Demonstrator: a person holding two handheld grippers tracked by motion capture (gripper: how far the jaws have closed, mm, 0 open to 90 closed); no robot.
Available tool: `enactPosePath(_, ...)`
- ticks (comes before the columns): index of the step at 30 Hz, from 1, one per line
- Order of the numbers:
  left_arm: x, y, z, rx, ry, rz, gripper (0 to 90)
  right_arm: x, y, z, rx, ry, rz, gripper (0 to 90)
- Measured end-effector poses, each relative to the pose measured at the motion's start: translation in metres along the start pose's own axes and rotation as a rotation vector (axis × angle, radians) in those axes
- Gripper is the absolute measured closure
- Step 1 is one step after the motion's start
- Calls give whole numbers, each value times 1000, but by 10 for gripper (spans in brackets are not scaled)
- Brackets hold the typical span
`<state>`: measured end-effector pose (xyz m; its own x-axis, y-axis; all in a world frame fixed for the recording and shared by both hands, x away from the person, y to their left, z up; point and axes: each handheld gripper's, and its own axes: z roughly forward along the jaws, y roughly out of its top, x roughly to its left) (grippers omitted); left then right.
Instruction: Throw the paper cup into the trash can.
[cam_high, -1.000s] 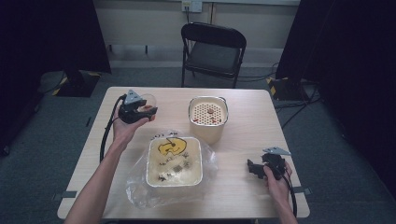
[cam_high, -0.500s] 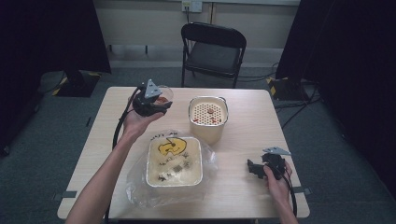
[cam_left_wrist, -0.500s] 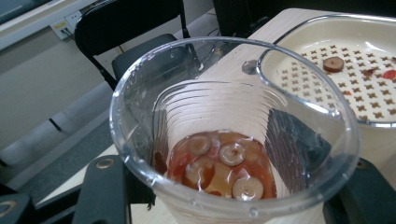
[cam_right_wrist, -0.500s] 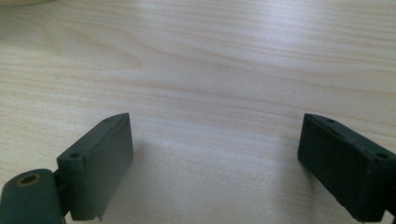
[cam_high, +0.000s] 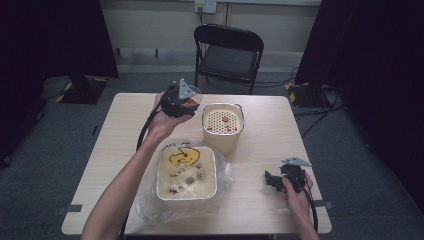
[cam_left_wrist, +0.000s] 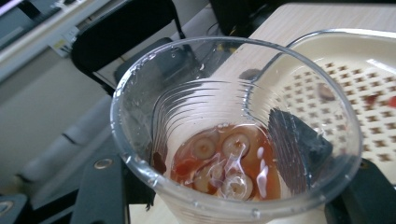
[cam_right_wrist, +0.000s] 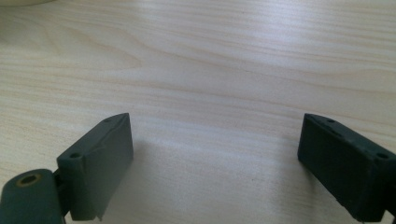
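The worktop (cam_high: 125, 135) spans mid-frame. At upper centre stands the strainer bucket (cam_high: 223, 127); beside it, raised, the left tool (cam_high: 189, 102) clamps the cup (cam_high: 191, 96), liquid and slices inside, unpoured. Lower right, the right tool (cam_high: 272, 180) rests open, empty.

No legible text; the yellow mark on the square container's lid (cam_high: 186, 172) stays unreadable.

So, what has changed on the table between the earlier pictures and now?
The left gripper, shut on the clear cup of reddish leftovers, has carried it up and to the right, to beside the strainer bucket. The right gripper stayed open on the table, and the bucket and the square container in its plastic bag did not move.
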<state>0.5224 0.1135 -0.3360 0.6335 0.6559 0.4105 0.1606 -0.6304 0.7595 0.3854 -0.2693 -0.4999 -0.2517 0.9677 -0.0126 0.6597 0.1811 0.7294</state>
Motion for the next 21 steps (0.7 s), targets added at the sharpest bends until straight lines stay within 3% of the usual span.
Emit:
enactPosePath(2,-4,4,4,16,14,41,389,0,0,0,0,0,0,94)
enactPosePath(5,-9,10,9,21,73,102,389,0,0,0,0,0,0,94)
enactPosePath(9,-13,15,13,8,70,144,382,0,0,0,0,-1,-1,94)
enactPosePath(14,-20,17,18,-6,110,194,383,0,0,0,0,0,0,94)
enactPosePath(19,-25,21,22,3,173,286,384,0,0,0,0,0,0,94)
enactPosePath(21,-27,22,24,9,170,310,388,0,0,0,0,0,0,94)
